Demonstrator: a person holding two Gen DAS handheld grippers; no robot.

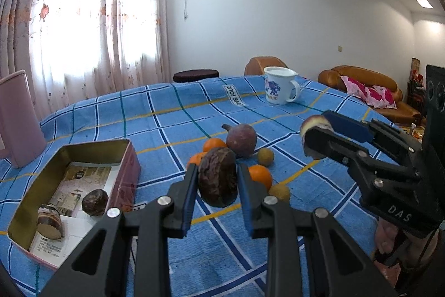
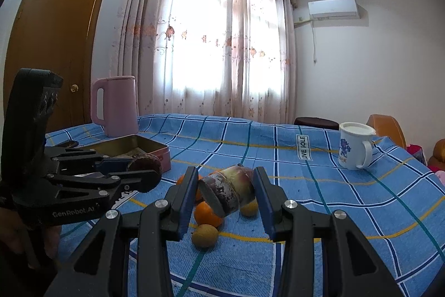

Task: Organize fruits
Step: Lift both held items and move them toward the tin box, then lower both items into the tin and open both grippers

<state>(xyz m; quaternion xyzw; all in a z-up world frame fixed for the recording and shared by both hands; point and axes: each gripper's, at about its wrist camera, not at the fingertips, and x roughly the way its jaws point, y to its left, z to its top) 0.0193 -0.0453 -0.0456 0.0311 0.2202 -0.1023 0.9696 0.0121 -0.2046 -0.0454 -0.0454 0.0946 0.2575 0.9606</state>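
My left gripper [image 1: 217, 180] is shut on a dark wrinkled passion fruit [image 1: 218, 176], held above the blue checked cloth; it also shows in the right wrist view [image 2: 144, 164]. My right gripper [image 2: 226, 192] is shut on a short sugarcane piece [image 2: 230, 192], seen from the left wrist view [image 1: 315, 127]. On the cloth lie several oranges [image 1: 260, 176], a purple passion fruit [image 1: 241, 139] and small yellow-brown longans [image 1: 265, 157]. An open pink tin [image 1: 126, 171] at the left holds another passion fruit [image 1: 95, 201] and a sugarcane piece [image 1: 50, 223].
A pink kettle [image 2: 115, 106] stands behind the tin. A white mug [image 1: 279, 85] sits at the table's far side. The table edge curves round at the right, with sofas [image 1: 361, 85] beyond it.
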